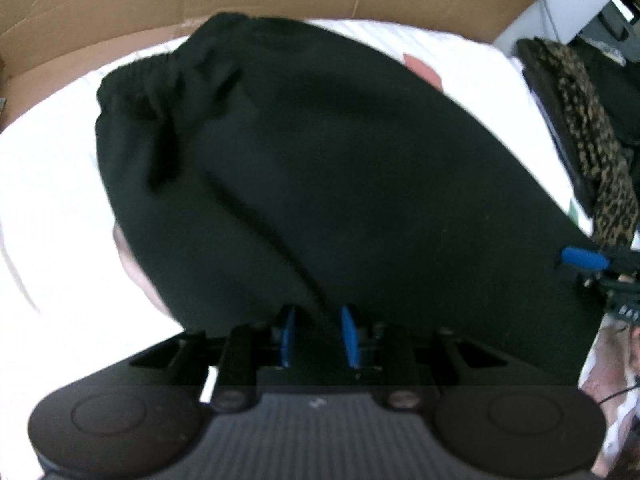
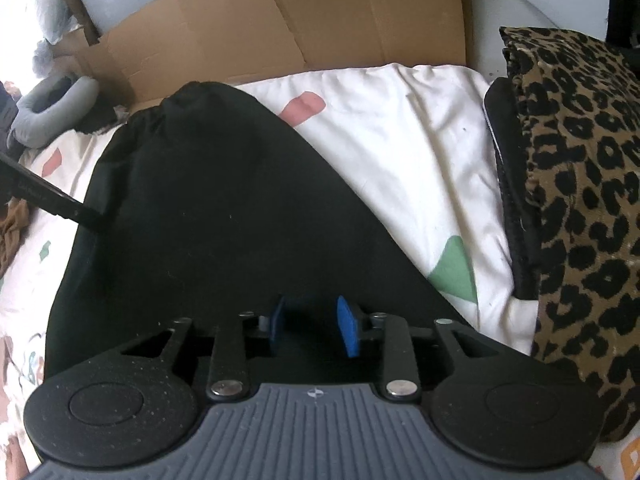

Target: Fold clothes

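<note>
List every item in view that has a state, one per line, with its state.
black garment: spread on the sheet, near edge in both grippers.
left gripper: shut on black garment.
right gripper: shut on black garment.
leopard-print garment: folded, stacked at the right.
white sheet: wrinkled.
cardboard: standing behind the sheet.

Matt black knit cloth makes up the garment (image 2: 208,208), its waistband (image 1: 148,76) gathered and ribbed. It lies on a bed sheet (image 2: 400,152) of smooth white cotton with flat coloured prints. Plain brown corrugated cardboard (image 2: 280,28) stands at the bed's far edge. Folded leopard-print fabric (image 2: 580,200) looks soft and napped. The right gripper (image 2: 314,326) is grainy matt black plastic with blue rubbery pads (image 2: 347,326).
</note>
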`<act>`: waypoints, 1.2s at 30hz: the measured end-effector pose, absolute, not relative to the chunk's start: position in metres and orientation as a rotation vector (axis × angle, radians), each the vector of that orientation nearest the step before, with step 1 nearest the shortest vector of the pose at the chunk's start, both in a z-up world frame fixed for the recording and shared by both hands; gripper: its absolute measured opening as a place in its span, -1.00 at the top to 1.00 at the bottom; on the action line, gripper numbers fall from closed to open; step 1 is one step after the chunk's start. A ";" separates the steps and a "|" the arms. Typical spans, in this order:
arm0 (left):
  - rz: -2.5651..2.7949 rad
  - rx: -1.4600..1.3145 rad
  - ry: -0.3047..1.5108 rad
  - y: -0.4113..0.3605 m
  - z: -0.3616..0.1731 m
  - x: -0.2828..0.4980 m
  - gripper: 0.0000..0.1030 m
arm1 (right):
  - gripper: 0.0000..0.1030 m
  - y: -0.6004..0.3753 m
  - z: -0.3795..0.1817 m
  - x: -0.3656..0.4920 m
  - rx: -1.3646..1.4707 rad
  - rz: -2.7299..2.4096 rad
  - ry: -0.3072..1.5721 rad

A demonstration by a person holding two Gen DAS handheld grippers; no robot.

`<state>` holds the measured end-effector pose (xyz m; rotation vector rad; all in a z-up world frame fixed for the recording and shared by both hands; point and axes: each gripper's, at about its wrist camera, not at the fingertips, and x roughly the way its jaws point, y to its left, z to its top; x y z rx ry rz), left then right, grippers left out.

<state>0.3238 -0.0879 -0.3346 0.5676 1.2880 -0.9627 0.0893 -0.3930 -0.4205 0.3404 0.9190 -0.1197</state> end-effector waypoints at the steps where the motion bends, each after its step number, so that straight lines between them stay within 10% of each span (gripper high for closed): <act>1: -0.963 0.584 1.278 -0.084 -0.335 0.321 0.47 | 0.29 -0.392 -0.420 0.089 0.331 -0.125 0.925; 36: -1.032 0.195 1.334 0.082 -0.338 0.223 0.34 | 0.11 -0.296 -0.370 0.109 0.225 0.078 1.039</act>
